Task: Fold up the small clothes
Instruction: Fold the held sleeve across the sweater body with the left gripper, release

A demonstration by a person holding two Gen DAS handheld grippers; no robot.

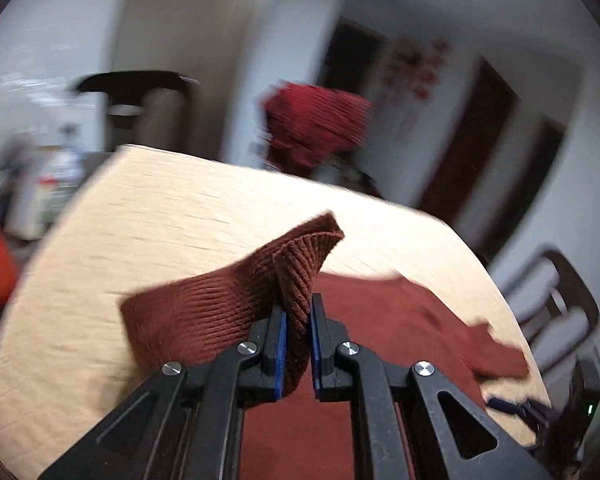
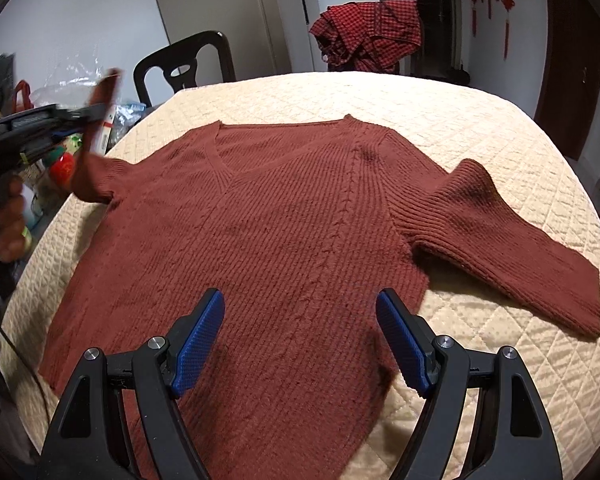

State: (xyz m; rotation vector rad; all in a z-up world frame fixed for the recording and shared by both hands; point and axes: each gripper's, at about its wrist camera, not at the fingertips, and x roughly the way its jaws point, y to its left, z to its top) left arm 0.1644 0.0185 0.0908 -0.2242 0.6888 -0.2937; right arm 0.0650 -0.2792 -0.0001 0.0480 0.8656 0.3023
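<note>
A rust-brown ribbed knit sweater (image 2: 284, 216) lies flat, front up, on the round cream quilted table (image 2: 480, 128). Its right sleeve (image 2: 512, 240) rests bent on the cloth. My left gripper (image 1: 298, 320) is shut on the cuff of the left sleeve (image 1: 300, 256), which stands lifted off the table. In the right wrist view that gripper (image 2: 96, 114) shows at the far left, held by a hand (image 2: 6, 216), with the sleeve (image 2: 94, 168) hanging from it. My right gripper (image 2: 300, 340) hovers open over the sweater's lower body, nothing between its blue pads.
A red checked garment (image 2: 368, 36) is draped over a chair at the table's far side. A black chair (image 2: 184, 64) stands at the back left. Bags and clutter (image 2: 60, 152) crowd the left edge. Another chair (image 1: 556, 296) shows to the right in the left wrist view.
</note>
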